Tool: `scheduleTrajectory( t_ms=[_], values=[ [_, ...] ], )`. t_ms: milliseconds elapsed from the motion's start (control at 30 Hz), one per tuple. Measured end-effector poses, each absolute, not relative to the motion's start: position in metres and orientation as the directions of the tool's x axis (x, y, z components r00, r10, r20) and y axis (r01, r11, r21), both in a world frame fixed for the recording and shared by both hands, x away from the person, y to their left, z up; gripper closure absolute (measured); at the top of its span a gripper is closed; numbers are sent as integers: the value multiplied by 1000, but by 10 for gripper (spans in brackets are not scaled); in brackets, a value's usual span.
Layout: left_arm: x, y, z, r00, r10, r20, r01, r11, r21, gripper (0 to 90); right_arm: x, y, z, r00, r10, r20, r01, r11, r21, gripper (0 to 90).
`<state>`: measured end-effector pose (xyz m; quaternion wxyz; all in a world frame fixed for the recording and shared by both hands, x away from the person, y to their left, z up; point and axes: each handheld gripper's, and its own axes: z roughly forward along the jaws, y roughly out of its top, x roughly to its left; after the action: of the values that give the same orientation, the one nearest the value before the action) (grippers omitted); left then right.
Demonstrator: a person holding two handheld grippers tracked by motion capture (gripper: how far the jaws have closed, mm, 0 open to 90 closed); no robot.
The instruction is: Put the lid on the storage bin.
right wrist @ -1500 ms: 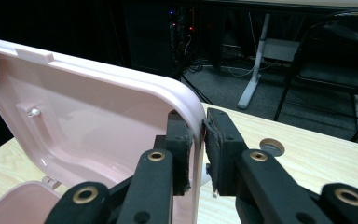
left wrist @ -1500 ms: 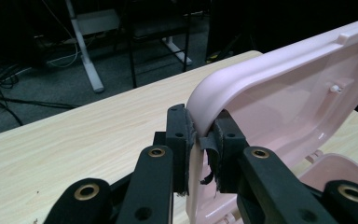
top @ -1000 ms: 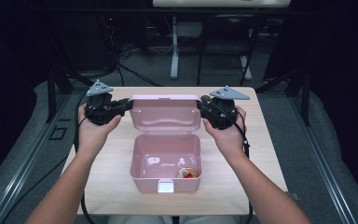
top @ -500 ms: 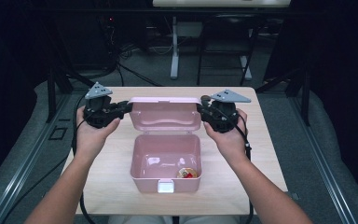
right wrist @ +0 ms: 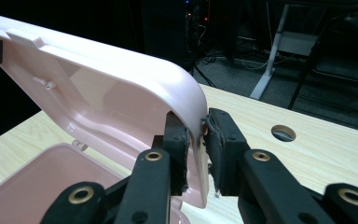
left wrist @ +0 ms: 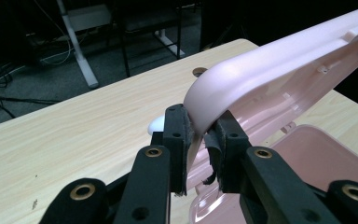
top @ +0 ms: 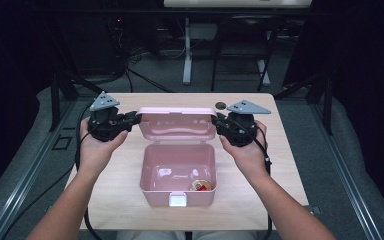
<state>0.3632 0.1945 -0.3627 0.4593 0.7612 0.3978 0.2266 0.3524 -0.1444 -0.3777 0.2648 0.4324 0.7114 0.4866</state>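
From above, my left gripper (top: 130,120) and right gripper (top: 219,121) pinch the raised lid (top: 177,124) of the pink box (top: 177,175) at mid-surface (top: 280,165). My left gripper view shows my jaws clamping the lid's corner (left wrist: 223,88). My right gripper view shows the same on the opposite corner (right wrist: 186,98).
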Motion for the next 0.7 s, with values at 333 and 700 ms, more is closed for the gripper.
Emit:
scheduleTrajectory(
  t_ms=[333,700],
  values=[
    [353,198,-367,596,803,-29,392,-259,883,769,343,-146,-380,-501,864,48,357,155,921,766],
    [339,201,-373,614,788,-38,389,-261,883,773,331,-150,-387,-523,851,54,357,161,920,761]
  ],
)
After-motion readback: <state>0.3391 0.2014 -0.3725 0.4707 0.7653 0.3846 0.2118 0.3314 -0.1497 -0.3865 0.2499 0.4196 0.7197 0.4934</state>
